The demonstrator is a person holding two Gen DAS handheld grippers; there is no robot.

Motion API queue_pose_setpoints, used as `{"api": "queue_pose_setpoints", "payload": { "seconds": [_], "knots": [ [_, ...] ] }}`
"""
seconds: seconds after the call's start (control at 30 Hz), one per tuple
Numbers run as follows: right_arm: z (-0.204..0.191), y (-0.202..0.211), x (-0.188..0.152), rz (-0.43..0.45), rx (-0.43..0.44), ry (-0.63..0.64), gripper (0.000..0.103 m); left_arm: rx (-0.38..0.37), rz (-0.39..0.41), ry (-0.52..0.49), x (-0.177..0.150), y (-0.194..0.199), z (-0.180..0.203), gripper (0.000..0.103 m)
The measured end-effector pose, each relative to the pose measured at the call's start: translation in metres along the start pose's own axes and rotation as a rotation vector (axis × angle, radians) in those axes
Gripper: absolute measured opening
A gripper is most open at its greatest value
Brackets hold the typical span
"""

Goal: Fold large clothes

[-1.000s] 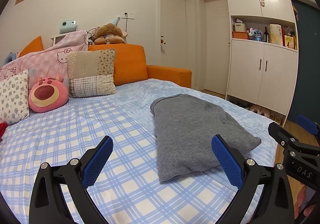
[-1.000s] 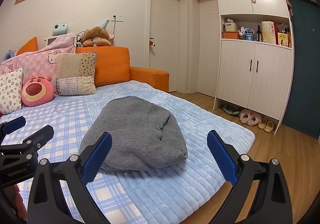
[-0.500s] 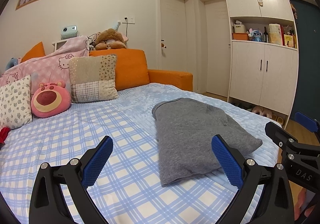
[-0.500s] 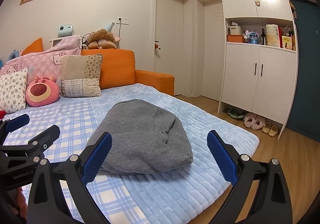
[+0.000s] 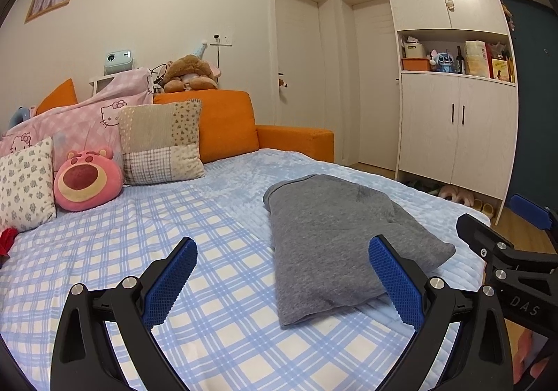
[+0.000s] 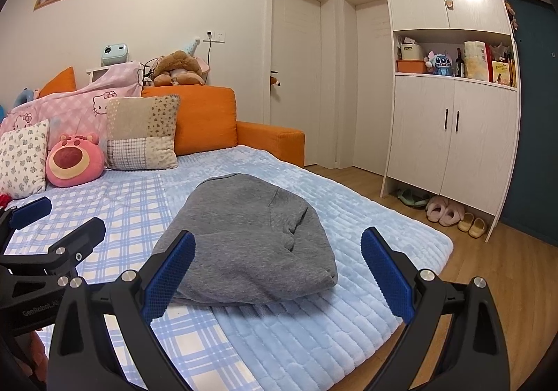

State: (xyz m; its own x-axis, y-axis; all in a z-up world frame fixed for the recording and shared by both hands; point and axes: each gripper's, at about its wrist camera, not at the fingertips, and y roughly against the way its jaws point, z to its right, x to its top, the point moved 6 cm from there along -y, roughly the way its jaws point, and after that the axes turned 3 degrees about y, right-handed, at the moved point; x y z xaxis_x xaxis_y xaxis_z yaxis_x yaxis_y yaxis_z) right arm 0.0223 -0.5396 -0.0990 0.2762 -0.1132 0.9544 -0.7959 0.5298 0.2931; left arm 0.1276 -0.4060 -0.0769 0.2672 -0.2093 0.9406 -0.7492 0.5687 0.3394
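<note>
- Grey garment (image 5: 334, 237) lying already folded into a compact bundle on the bed (image 5: 104, 251), straddling the seam between the plaid sheet and the pale blue quilted pad (image 6: 348, 223).
- Left gripper (image 5: 282, 281) spread wide, holding nothing, hovering above the plaid sheet just short of the bundle's near edge.
- Right gripper (image 6: 277, 272) likewise spread wide and empty, poised over the near end of the bundle, clear of the cloth.
- Step in hand, as a judgement: folding looks finished or nearly so, with both tools held off the fabric; possibly a final check or a smoothing pass.
- Next move, if any fold remains: lowering both tools to the near hem, pinching 2 corners together, lifting evenly so the thick cloth does not slump open.
- Risk: bulky knit springing apart if gripped at 1 layer only.
- Left wrist view only: long left flank of the bundle and the neckline end toward the cushions (image 5: 160, 143).
- Right wrist view only: tucked sleeve fold on the bundle's right side, the bed's edge, wooden floor (image 6: 488, 272) and slippers (image 6: 443, 211) under the cabinet (image 6: 453, 133).
</note>
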Motion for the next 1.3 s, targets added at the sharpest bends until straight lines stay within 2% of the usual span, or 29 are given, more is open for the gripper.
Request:
{"api": "queue_pose_setpoints", "payload": {
  "seconds": [0.87, 1.03, 1.17, 1.3],
  "knots": [
    [0.004, -0.005, -0.006, -0.022, -0.006, 0.001, 0.095, 0.004, -0.013, 0.0, 0.002, 0.002, 0.002, 0.1],
    [0.003, -0.006, -0.008, -0.03, -0.01, 0.01, 0.095, 0.001, -0.038, 0.04, 0.004, -0.002, -0.003, 0.1],
    [0.004, -0.008, -0.01, -0.034, -0.014, 0.022, 0.095, -0.023, -0.024, 0.024, 0.007, -0.001, 0.0, 0.1],
    [0.005, -0.011, -0.012, -0.044, -0.019, 0.027, 0.095, -0.003, 0.021, 0.007, 0.009, 0.007, 0.004, 0.1]
  ]
}}
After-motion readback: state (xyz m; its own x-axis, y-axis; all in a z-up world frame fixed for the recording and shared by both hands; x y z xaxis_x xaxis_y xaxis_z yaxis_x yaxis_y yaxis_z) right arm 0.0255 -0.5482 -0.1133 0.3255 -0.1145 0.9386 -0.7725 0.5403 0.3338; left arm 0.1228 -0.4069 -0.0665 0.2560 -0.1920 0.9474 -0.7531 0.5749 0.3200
